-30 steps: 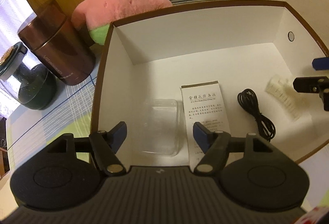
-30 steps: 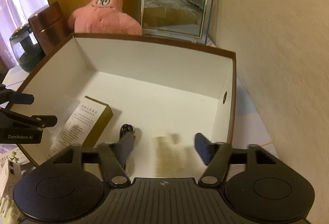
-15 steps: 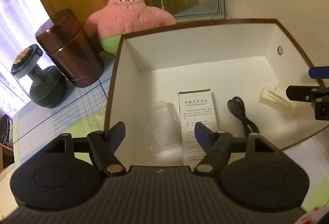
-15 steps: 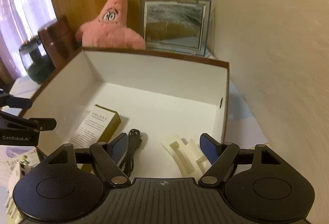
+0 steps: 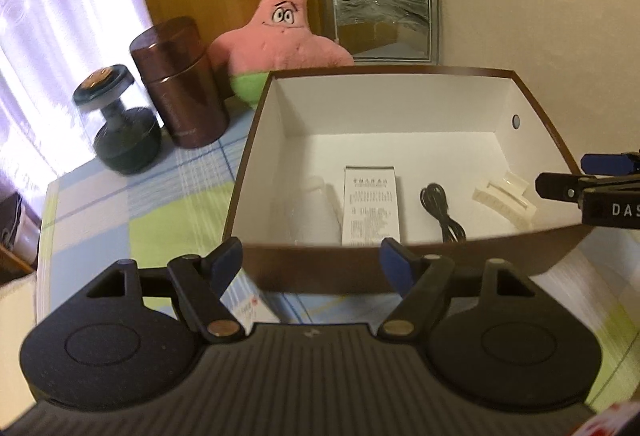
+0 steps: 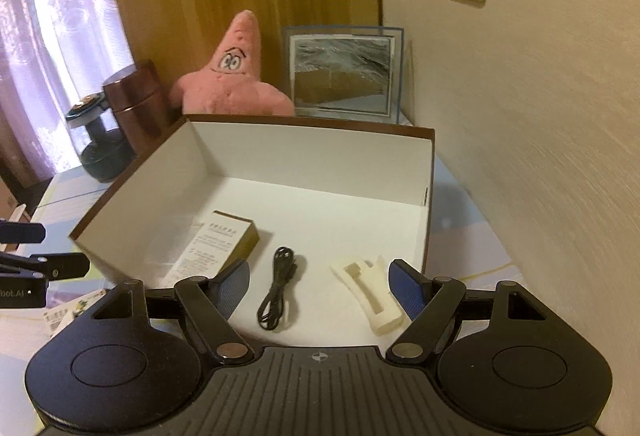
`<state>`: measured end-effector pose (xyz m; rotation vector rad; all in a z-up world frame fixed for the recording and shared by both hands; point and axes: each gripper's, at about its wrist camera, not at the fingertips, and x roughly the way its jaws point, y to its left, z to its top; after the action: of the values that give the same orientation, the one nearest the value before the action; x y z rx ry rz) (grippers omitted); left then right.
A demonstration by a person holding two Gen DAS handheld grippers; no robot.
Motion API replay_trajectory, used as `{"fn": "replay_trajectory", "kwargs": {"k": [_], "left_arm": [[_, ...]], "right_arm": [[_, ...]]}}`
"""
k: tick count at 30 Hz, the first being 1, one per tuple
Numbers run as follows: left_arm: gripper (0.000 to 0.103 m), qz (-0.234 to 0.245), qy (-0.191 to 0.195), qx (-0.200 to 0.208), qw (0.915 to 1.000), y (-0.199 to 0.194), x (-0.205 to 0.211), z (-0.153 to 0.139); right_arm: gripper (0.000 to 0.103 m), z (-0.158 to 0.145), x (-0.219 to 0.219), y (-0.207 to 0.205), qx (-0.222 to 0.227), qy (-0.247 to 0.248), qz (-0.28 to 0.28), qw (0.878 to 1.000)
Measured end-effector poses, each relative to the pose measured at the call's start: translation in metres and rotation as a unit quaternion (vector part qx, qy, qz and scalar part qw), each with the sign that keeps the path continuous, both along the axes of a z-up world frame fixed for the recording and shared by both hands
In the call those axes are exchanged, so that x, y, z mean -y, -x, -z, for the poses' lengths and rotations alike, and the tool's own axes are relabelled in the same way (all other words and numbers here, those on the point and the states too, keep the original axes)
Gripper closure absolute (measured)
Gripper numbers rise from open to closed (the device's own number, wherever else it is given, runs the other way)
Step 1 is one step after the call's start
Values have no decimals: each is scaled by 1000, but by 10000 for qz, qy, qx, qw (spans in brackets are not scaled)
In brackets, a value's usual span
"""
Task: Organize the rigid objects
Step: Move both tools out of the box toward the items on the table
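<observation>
Left gripper [image 5: 311, 262] is seen released, blue ribbed pads spread wide, nothing between them, held just before the near wall of the box [image 5: 400, 268]. Right gripper [image 6: 320, 286] is likewise released, pads apart above the box's near edge, nothing clamped.

Box: brown card outside, matte white inside, open top, straight thin walls, a small round hole in the right wall. On its floor near the front, in a row, are laid: a clear plastic container [image 5: 310, 204], blurred; a flat rectangular printed carton [image 5: 371, 204] with an olive side; a coiled black cable [image 6: 278, 292]; a cream ridged plastic clip [image 6: 370, 292]. All are kept apart, none touching. The rear half of the box floor is left free.

Bench [image 5: 160, 220] is covered with a checked blue-green cloth. Behind the box are stood a glossy brown metal canister [image 5: 178, 82], a dark round-lidded jar [image 5: 120, 132], a pink plush star [image 5: 280, 36], and a framed picture [image 5: 382, 24] against the wall.
</observation>
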<state>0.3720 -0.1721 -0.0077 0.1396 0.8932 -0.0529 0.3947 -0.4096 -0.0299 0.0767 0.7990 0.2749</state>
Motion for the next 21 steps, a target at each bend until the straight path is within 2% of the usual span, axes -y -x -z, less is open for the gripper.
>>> {"fn": "replay_trajectory", "kwargs": {"k": [7,21], "left_arm": [[30,-48,150,16,9999,42,-3,-5],[30,-123,133,-150,9997,106,-30,1]], "right_arm": [[29,-8,-15,31,129,61,-223,9997],[29,1,-49,76,-516,-129,-442,9976]]}}
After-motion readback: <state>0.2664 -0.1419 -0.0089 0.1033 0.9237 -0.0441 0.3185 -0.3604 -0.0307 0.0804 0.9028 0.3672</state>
